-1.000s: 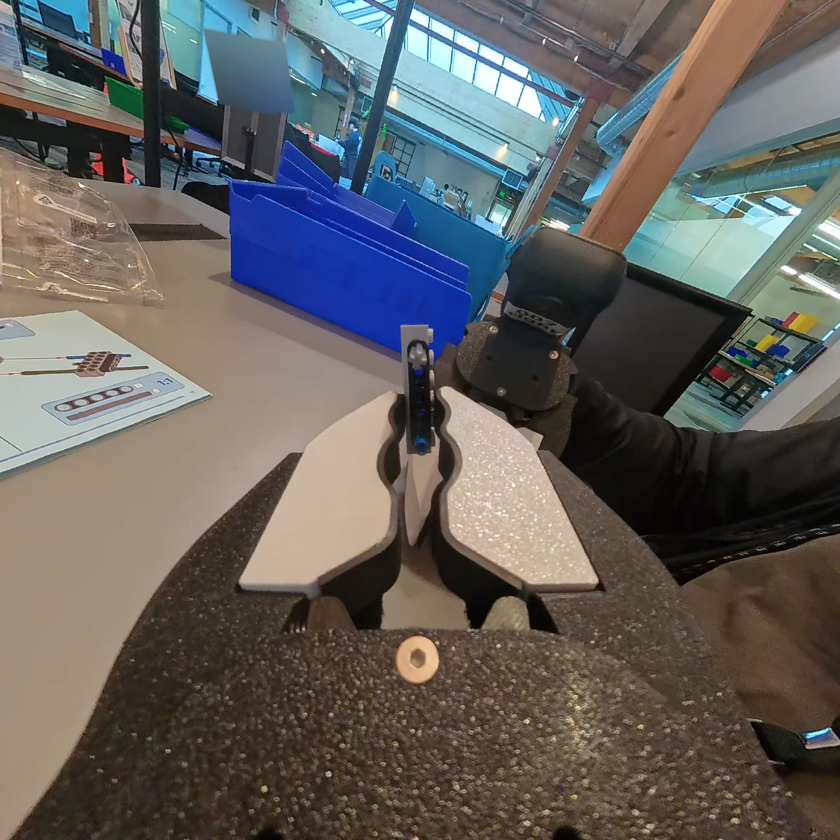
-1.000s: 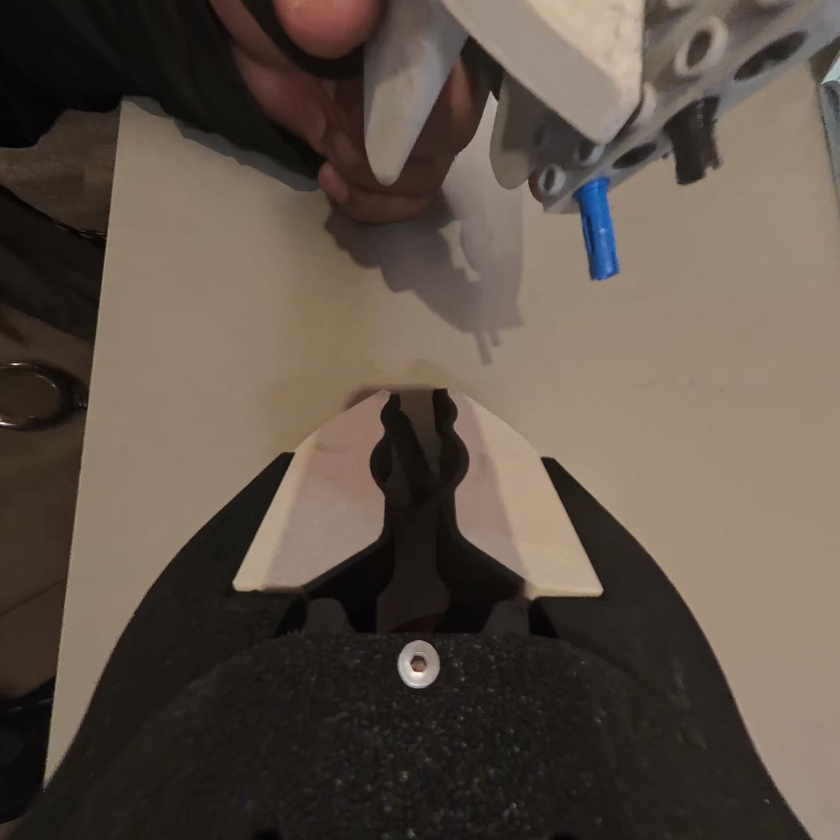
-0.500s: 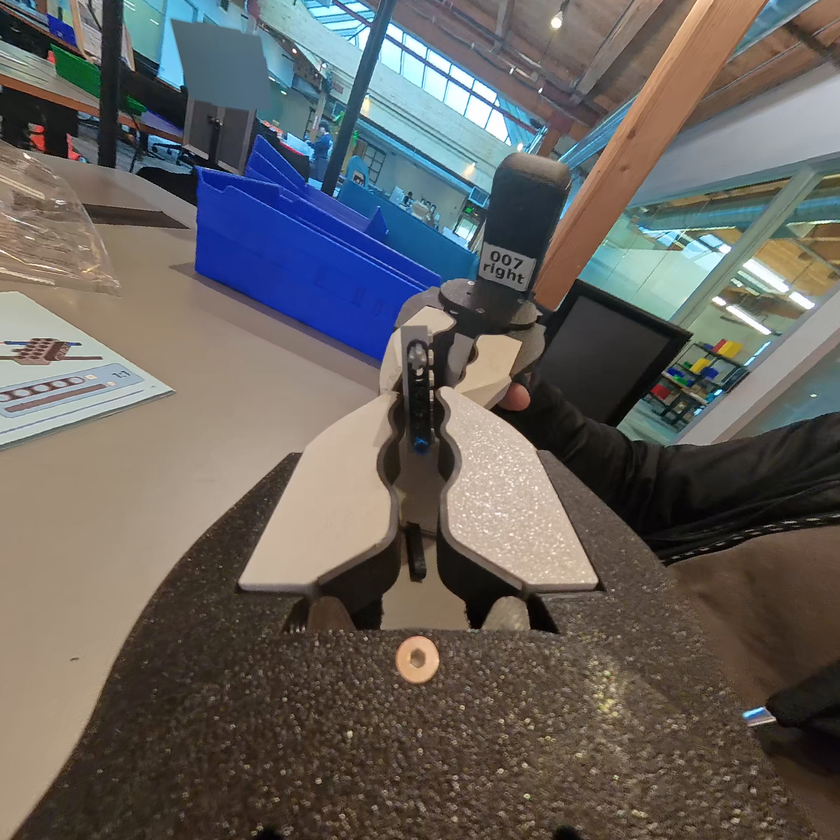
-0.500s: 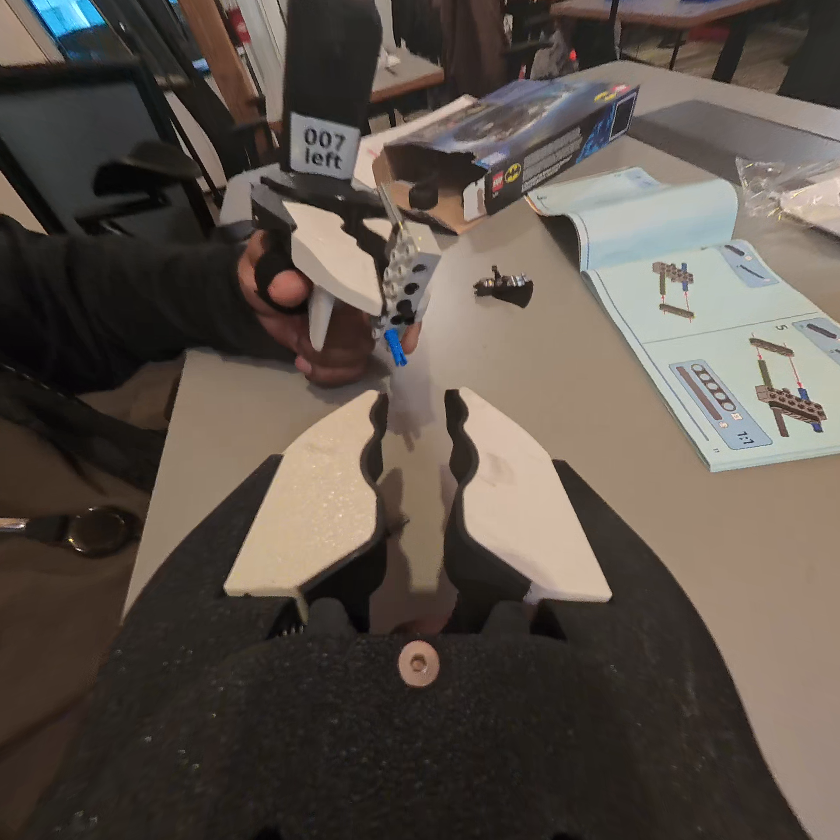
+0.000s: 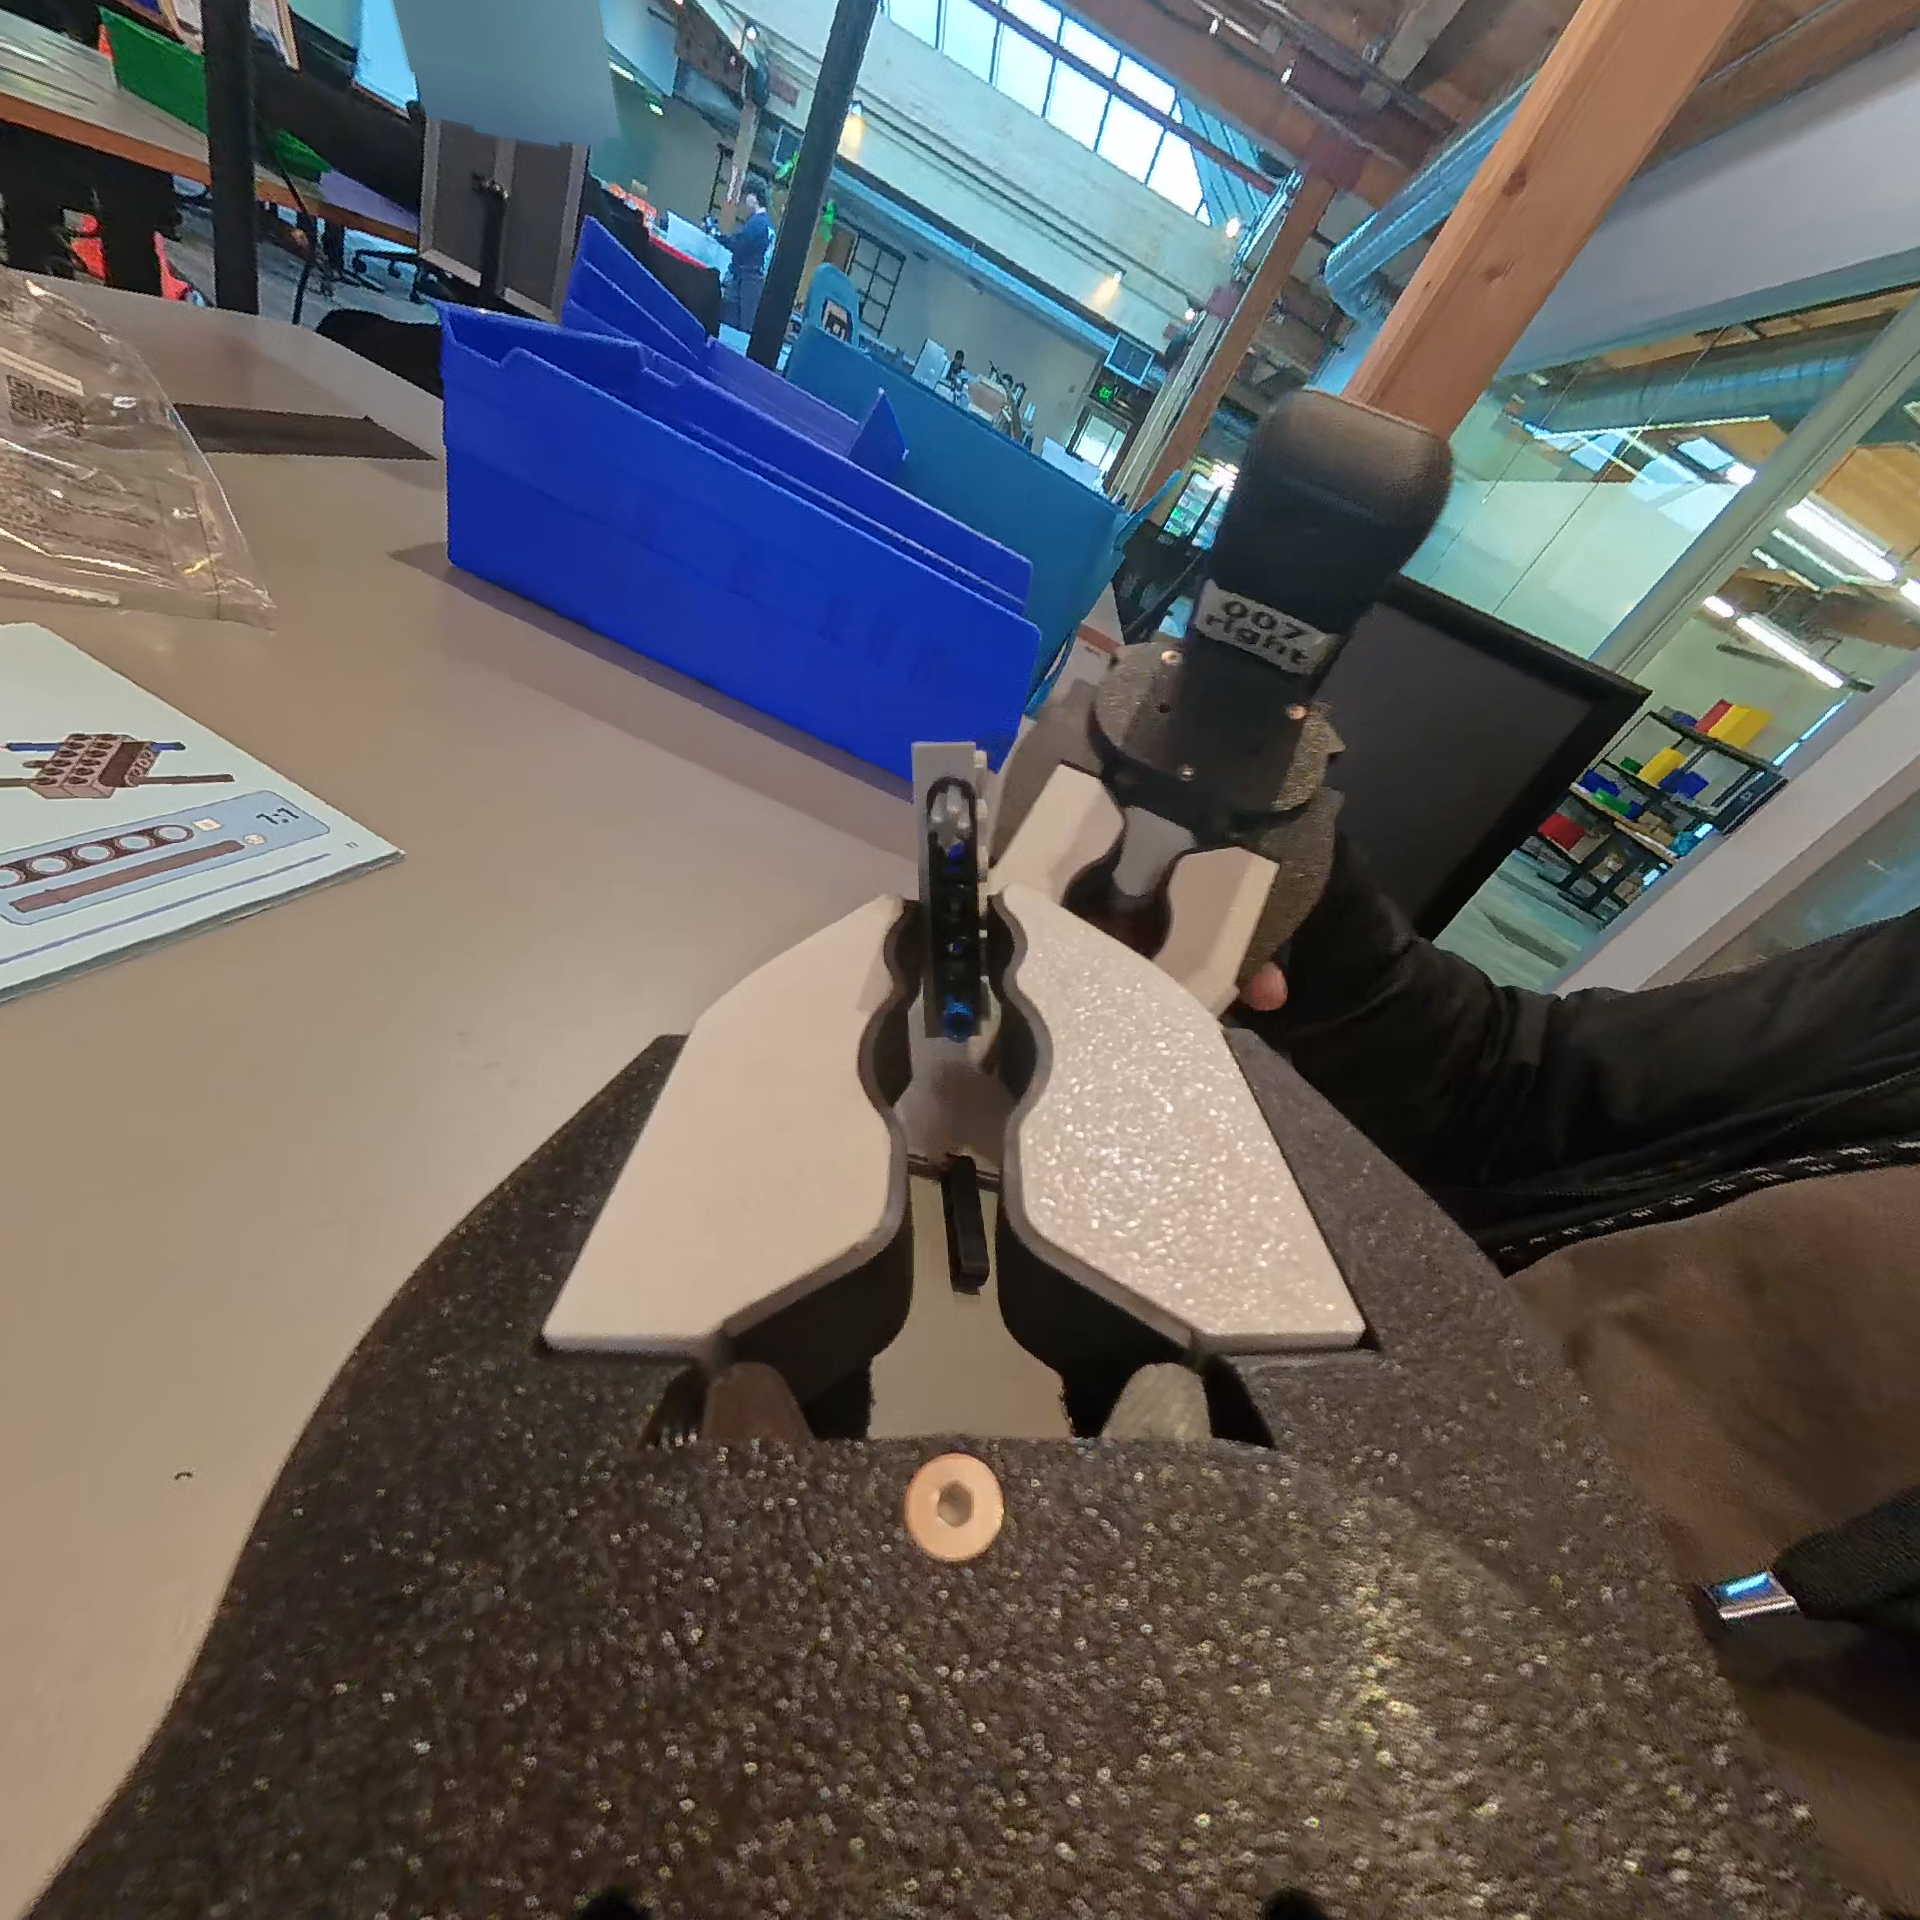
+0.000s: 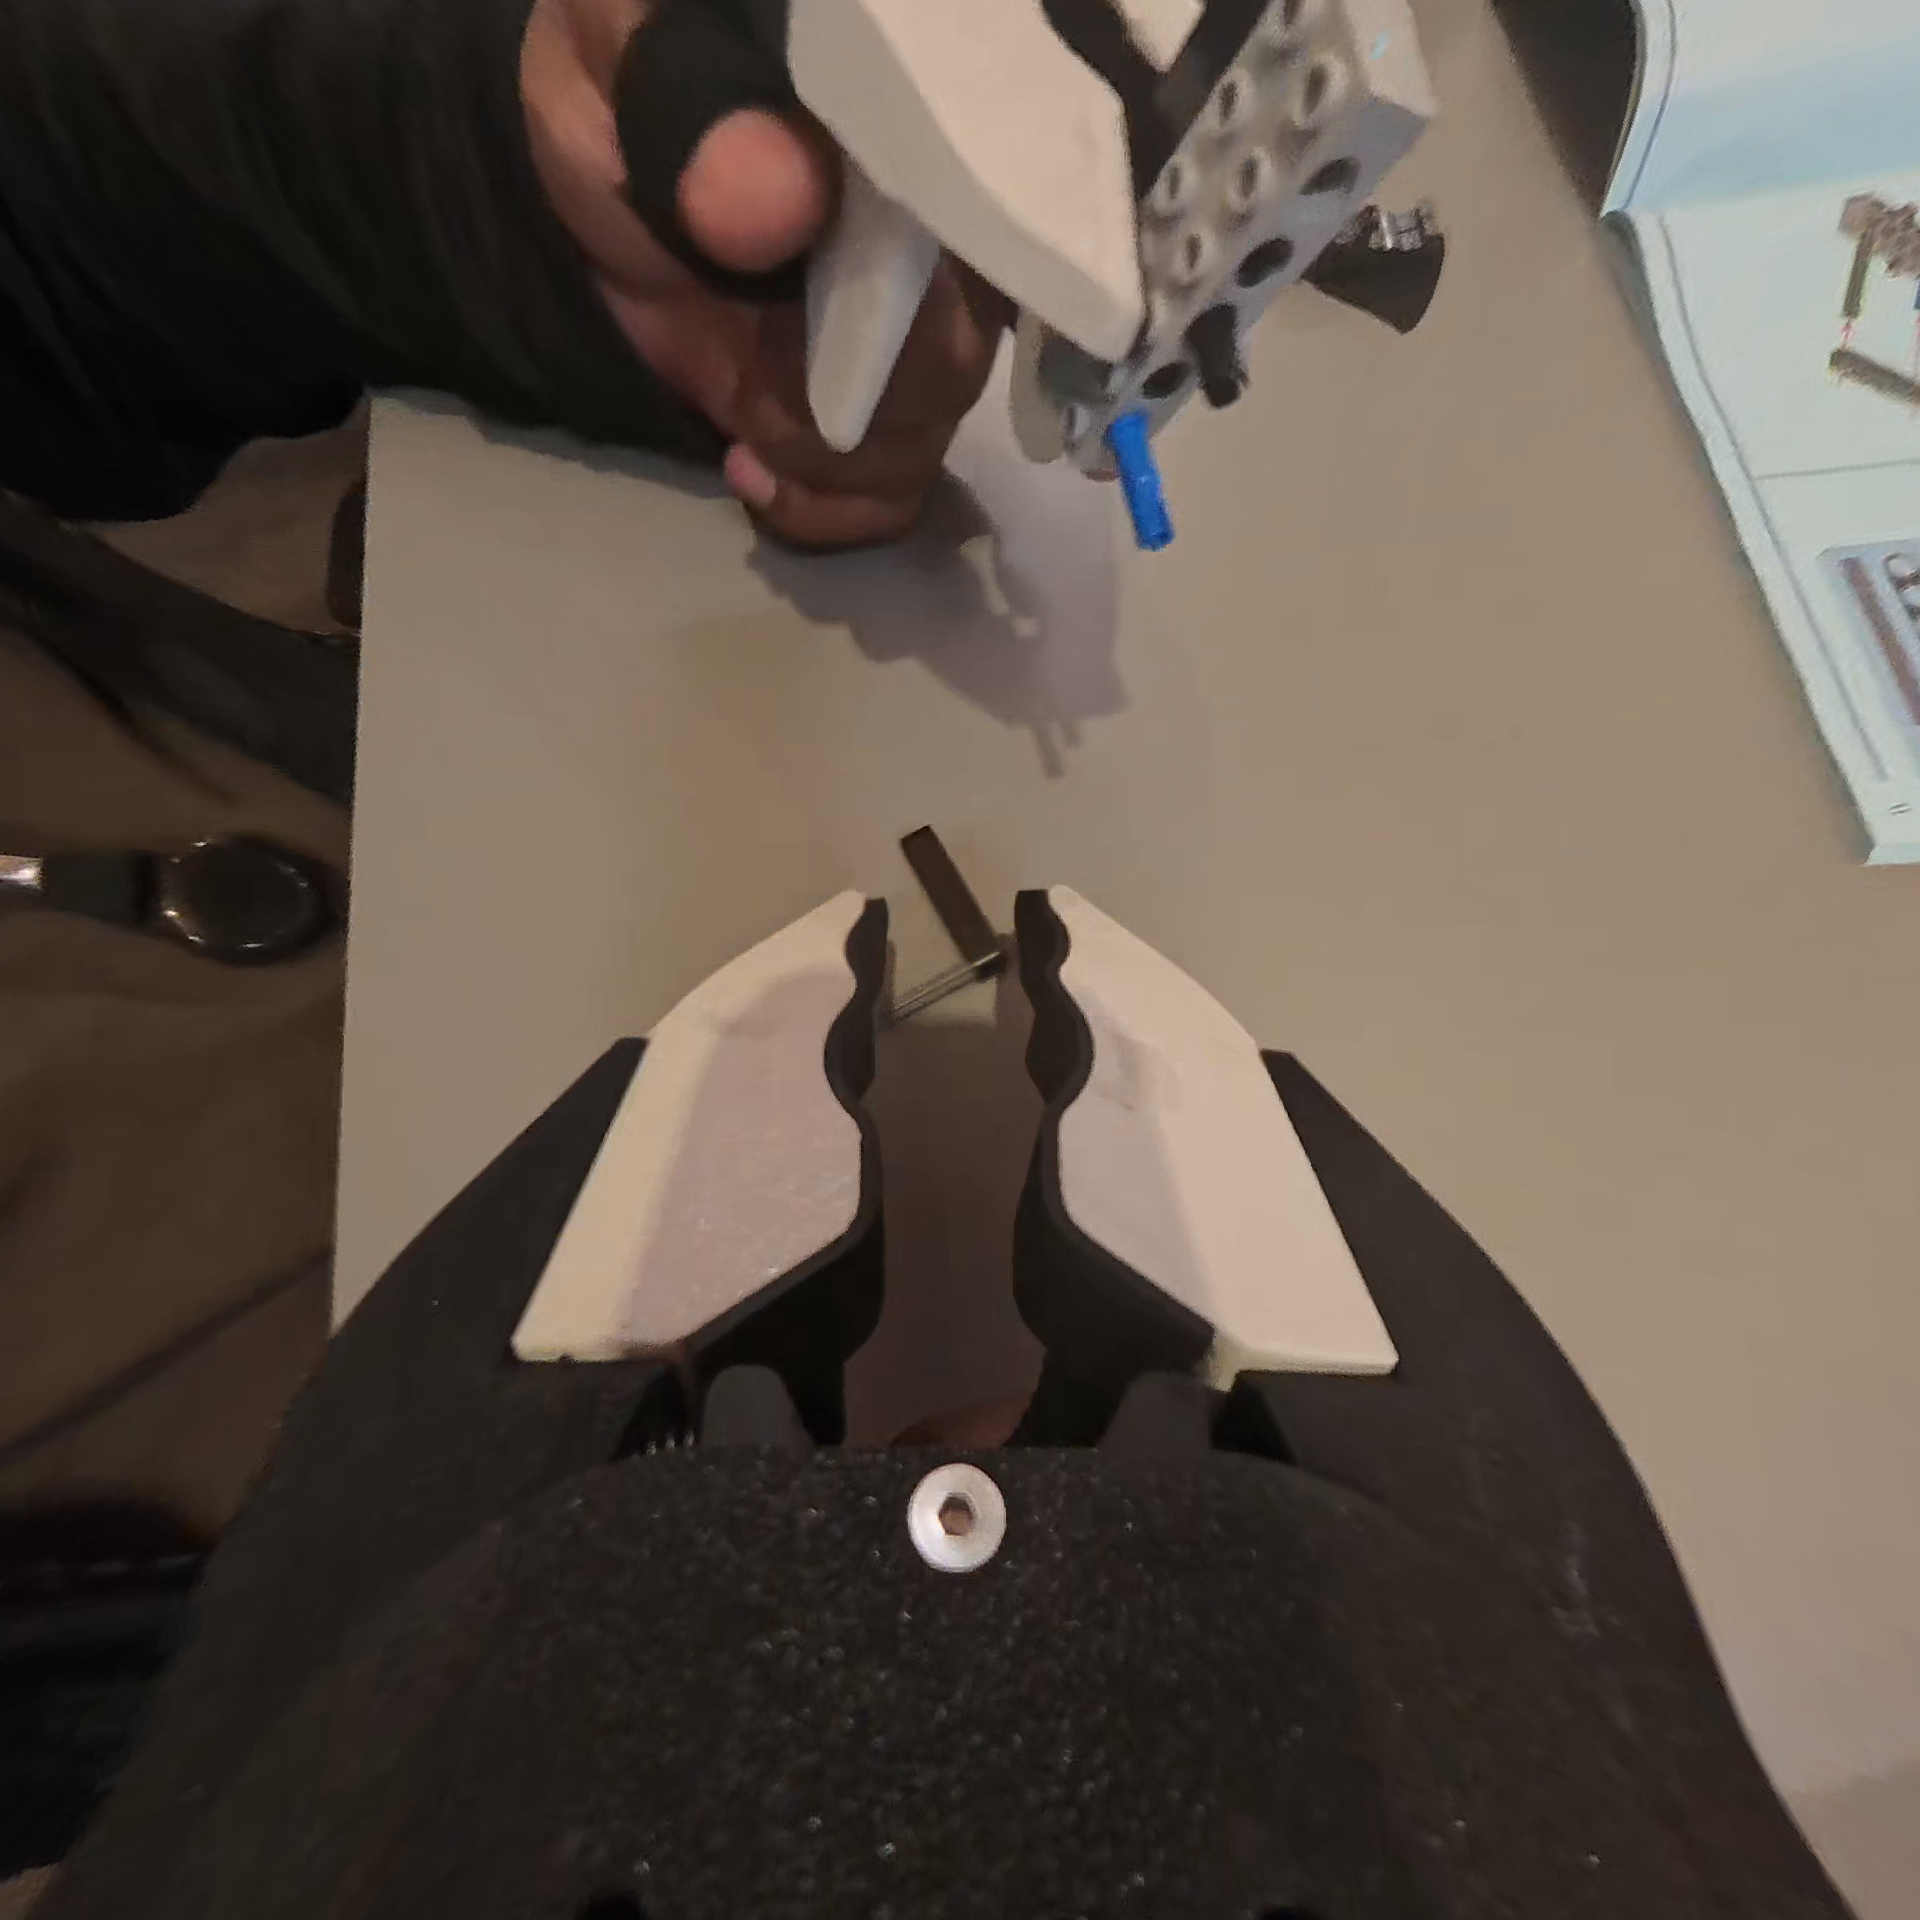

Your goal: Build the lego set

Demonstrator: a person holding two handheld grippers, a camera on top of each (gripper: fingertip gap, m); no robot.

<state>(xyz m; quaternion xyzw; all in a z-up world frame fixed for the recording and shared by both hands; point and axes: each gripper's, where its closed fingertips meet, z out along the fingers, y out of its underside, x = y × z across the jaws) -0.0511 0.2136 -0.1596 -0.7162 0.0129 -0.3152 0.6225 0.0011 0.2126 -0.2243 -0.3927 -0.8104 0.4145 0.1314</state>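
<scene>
A: Since half a second ago the right gripper (image 6: 951,940) has tipped from a level look across the table (image 6: 1403,935) to pointing down at it; jaws stand apart, gripping nothing; between the fingertips a small dark pin (image 6: 948,902) lies on the surface, just beside the pads, contact not clear; it looks lined up so the pads can straddle it.

B: Left gripper (image 5: 954,935)?

A: Nearly closed, pads pressed on a grey holed brick assembly (image 5: 951,883), held upright edge-on; from the right wrist view the same assembly (image 6: 1262,223) hangs above the table with a blue peg (image 6: 1143,483) sticking out below, probably kept aloft so its holes stay reachable.

B: Farther out?

A: Instruction booklet (image 5: 156,831) lies open and flat to the left; beyond it a clear plastic bag (image 5: 94,468) and a blue bin (image 5: 707,561) at the far edge.
</scene>
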